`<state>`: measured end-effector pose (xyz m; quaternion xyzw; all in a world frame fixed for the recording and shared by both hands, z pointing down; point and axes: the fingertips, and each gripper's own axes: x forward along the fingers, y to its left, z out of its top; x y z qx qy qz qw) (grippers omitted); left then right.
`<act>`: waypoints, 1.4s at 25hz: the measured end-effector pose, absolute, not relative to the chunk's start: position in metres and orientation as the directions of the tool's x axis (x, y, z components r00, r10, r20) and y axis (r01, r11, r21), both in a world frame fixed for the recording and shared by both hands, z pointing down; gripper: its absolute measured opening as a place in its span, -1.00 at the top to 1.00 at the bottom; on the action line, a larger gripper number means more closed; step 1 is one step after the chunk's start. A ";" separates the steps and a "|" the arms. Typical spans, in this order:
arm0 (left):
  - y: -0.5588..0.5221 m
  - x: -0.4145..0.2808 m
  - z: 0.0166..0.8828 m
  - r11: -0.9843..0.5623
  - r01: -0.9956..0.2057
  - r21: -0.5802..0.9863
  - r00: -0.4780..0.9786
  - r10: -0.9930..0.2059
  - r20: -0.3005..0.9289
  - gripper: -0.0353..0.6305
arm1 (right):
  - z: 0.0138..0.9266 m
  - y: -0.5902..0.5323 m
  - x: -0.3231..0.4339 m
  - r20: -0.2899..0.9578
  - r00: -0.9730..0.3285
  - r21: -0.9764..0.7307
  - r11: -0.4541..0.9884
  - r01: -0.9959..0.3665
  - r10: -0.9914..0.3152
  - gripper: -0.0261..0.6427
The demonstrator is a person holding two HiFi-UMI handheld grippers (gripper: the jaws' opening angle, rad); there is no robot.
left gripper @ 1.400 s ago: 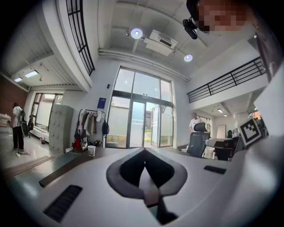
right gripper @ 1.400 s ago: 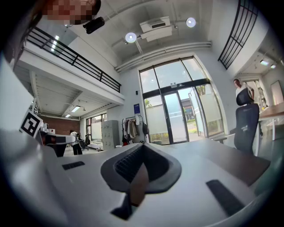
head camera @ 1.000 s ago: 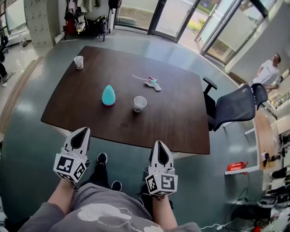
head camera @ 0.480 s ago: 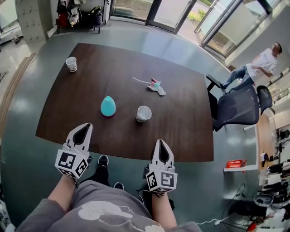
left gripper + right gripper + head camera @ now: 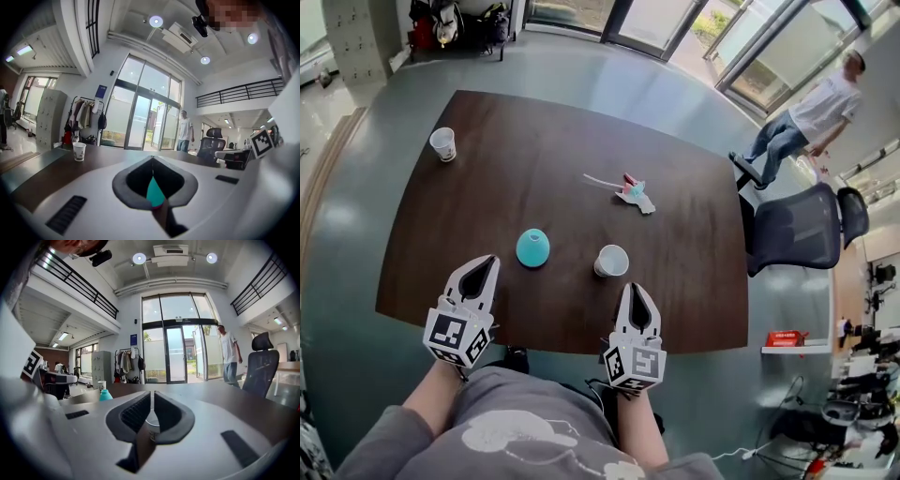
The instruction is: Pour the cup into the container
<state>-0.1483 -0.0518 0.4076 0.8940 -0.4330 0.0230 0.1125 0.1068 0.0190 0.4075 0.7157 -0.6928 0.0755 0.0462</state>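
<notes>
A white paper cup stands upright on the dark wooden table, near its front edge. To its left sits a teal, egg-shaped container. My left gripper is shut and empty, at the table's near edge just short of the container. My right gripper is also shut and empty, a little short of the cup. In the left gripper view the teal container shows straight ahead past the shut gripper. In the right gripper view the cup is straight ahead of the shut gripper, with the container off to the left.
A second paper cup stands at the table's far left corner. A small pink and teal object lies mid-table toward the right. A dark office chair is at the table's right side, and a person walks beyond it.
Both grippers have moved forward and now reach the table's near edge, closer to the container and cup. The person at the right has walked along the back.
</notes>
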 end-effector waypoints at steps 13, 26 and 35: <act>-0.077 -0.122 0.428 -0.641 -0.743 0.193 0.669 -0.720 0.182 0.87 | 0.434 -0.007 0.116 0.227 0.018 -0.012 -0.021 -1.000 -0.974 0.43; -0.075 -0.105 0.447 -0.570 -0.803 0.175 0.596 -0.765 0.246 0.87 | 0.494 -0.016 0.116 0.355 -0.177 -0.077 0.160 -0.984 -0.918 -0.19; -0.080 -0.110 0.458 -0.553 -0.816 0.171 0.578 -0.768 0.276 0.87 | 0.526 -0.038 0.116 0.407 -0.166 -0.060 0.155 -0.986 -0.898 -0.19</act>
